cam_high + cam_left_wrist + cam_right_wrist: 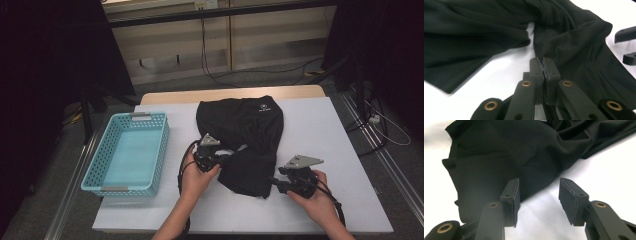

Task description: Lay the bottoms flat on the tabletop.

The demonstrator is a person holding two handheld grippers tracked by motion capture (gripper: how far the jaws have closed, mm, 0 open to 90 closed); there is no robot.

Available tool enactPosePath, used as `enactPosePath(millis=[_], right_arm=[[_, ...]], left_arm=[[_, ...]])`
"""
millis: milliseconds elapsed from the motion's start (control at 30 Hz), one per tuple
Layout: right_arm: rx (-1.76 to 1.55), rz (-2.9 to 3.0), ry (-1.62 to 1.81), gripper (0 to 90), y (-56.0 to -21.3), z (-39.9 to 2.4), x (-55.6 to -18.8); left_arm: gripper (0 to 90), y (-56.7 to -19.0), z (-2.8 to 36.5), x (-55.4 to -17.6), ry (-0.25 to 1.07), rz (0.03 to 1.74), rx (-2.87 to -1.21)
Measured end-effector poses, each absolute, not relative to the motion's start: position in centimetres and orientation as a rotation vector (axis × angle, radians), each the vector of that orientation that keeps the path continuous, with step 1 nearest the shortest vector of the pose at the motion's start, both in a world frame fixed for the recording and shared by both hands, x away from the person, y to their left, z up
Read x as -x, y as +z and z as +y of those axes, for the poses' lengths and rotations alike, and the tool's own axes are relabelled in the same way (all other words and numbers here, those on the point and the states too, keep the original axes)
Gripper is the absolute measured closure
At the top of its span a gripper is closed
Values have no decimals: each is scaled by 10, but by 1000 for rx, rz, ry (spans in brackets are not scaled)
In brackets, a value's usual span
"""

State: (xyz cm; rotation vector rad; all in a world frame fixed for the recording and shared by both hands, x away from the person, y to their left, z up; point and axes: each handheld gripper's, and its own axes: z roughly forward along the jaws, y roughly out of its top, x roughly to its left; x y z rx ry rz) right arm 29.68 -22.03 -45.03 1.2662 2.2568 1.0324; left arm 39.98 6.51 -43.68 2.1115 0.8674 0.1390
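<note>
Left gripper (544, 65) has its 2 jaws pressed together on a thin edge of the black garment (574, 45), pinching the cloth right at the tips, as the left gripper view shows. From the high view, this left gripper (223, 159) sits at the garment's near left side, with the black garment (245, 135) spreading away from it and to its right across the white table (320, 125). Right gripper (538, 195) stands with its jaws parted and nothing pressed between them; white table shows in the gap, and the garment's folded lower corner lies just beyond and beside the left jaw. Seen from above, the right gripper (276, 184) is just beside the garment's near right corner. Well to the left of the left gripper stands a light blue basket (102, 172).
</note>
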Motion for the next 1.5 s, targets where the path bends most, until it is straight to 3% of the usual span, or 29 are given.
enactPosePath(millis=[267, 433, 633, 1133, 1333, 1500], right_arm=[[-1287, 2254, 1042, 539, -451, -217, -300], [-1281, 2309, 1041, 644, -457, -209, -303], [-1284, 2329, 1103, 892, -458, -206, -306], [-1355, 2288, 1138, 889, -429, -263, -288], [-1345, 2254, 1104, 697, -433, -256, -291], [-1378, 2162, 1104, 619, -430, -257, -300]], left_arm=[[876, -442, 72, -404, 151, 906, -2106], [876, -441, 67, -402, 139, 885, -2112], [874, -440, 67, -401, 124, 882, -2107], [874, -439, 44, -389, 34, 792, -2140], [872, -439, 46, -391, 24, 805, -2170], [873, -435, 53, -392, 36, 820, -2168]])
